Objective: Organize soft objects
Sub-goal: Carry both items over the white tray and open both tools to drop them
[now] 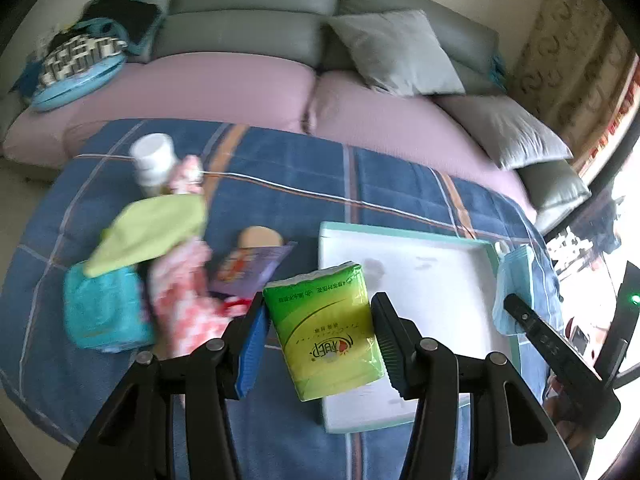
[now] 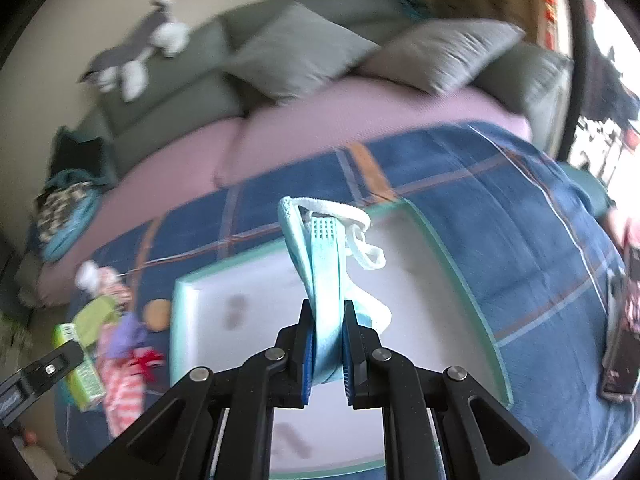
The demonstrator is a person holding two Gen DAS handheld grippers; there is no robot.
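The left tool (image 1: 320,336) grips a green tissue pack (image 1: 324,332) above the white tray (image 1: 432,264) on a blue plaid blanket (image 1: 280,176). The right tool (image 2: 327,344) clamps a folded blue face mask (image 2: 326,280) over the same tray.

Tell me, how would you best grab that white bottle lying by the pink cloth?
Probably from above, across the white bottle's round body just below its cap, fingers on either side. Its right side touches the pink cloth, so closing along its length might snag fabric.
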